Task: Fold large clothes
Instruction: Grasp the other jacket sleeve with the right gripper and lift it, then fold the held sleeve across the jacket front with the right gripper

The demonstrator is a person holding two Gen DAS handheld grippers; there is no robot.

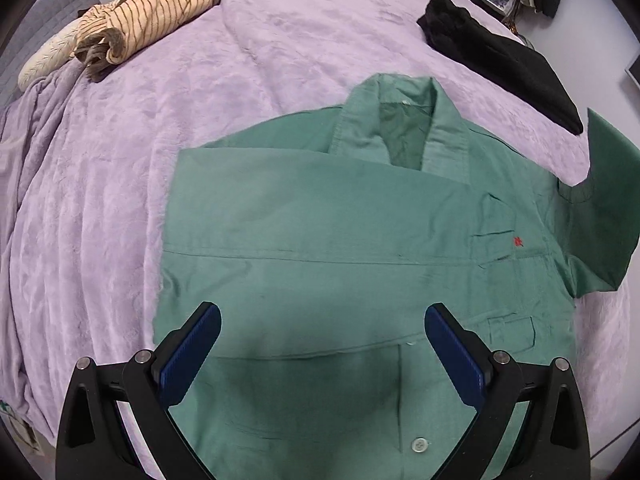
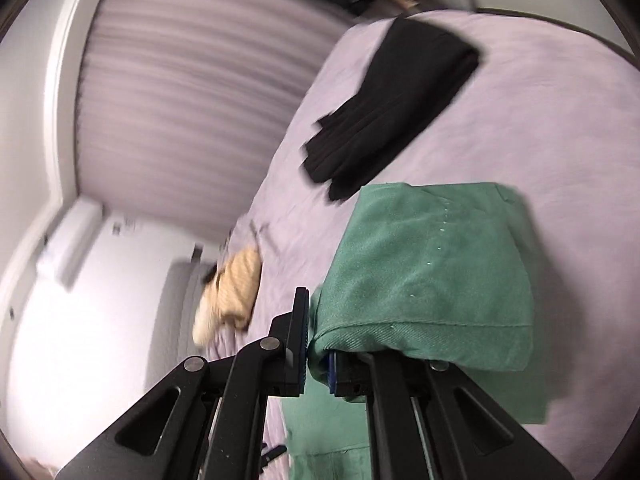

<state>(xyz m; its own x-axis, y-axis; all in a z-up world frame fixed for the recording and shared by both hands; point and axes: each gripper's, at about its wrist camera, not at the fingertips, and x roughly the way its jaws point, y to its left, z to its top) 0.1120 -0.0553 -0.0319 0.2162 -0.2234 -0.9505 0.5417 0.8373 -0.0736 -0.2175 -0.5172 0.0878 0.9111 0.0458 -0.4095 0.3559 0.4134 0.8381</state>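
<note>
Folding of the green shirt is midway: 1 side panel already lies across its front on the lilac bedspread, collar toward the far edge, while the opposite sleeve is raised off the bed. The right gripper has its jaws pinched nearly together on that sleeve's cloth, which drapes over the fingers. The left gripper hovers above the shirt's lower front, jaws spread wide and holding nothing. Next, I judge, the raised sleeve must be carried across the chest and laid flat without dragging the body askew. Only the left view shows the folded panel, collar and striped garment clearly; only the right view shows the pinch itself. Both show the black garment.
</note>
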